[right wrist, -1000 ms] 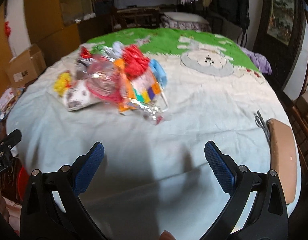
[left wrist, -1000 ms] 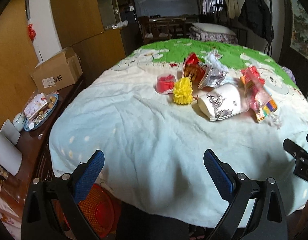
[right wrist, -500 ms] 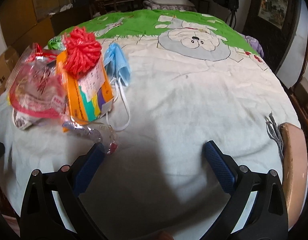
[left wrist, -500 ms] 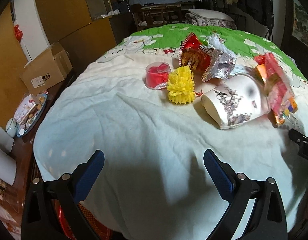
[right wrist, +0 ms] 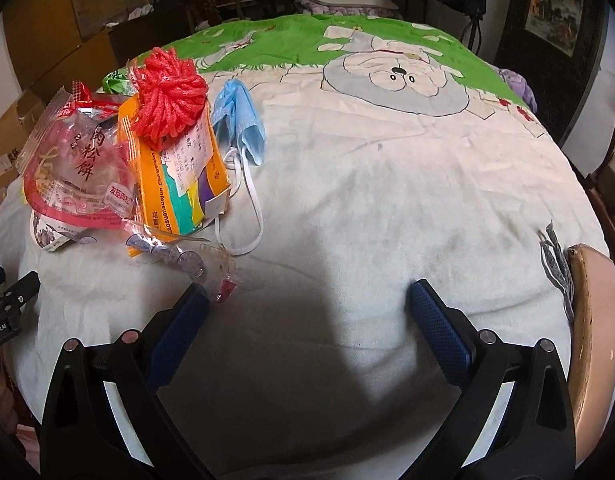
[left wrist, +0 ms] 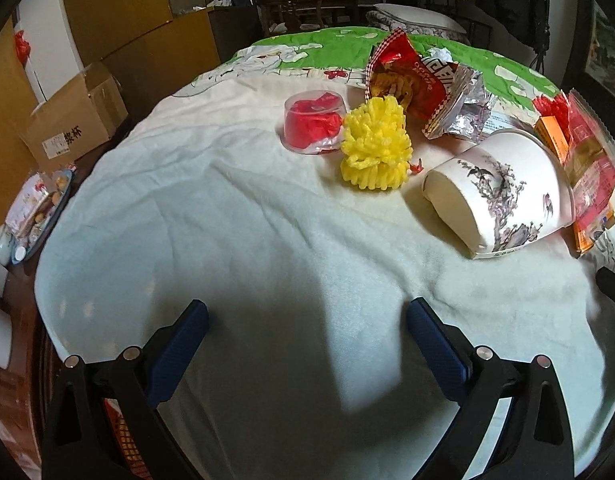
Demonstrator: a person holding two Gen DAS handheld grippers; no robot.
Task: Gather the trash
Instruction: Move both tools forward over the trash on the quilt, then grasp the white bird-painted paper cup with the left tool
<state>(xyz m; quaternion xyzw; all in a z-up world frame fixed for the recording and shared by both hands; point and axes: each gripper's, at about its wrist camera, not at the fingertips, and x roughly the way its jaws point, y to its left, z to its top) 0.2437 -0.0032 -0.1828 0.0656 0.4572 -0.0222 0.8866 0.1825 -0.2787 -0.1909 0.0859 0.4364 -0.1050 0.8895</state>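
Lying sideways, paper cup [left wrist: 503,196] (ink-painted branches) touches wrappers [left wrist: 587,168].

We see a round table covered by a pale blanket [left wrist: 211,216] with a green cartoon print at its far side. On it lie a paper cup [left wrist: 503,196] tipped on its side, a yellow pom-pom [left wrist: 375,144], a clear tub [left wrist: 311,122] with red inside, a torn snack bag [left wrist: 419,80], a blue face mask [right wrist: 239,120], an orange packet [right wrist: 175,184] topped by a red pom-pom [right wrist: 167,100], and a pink wrapper [right wrist: 75,168].
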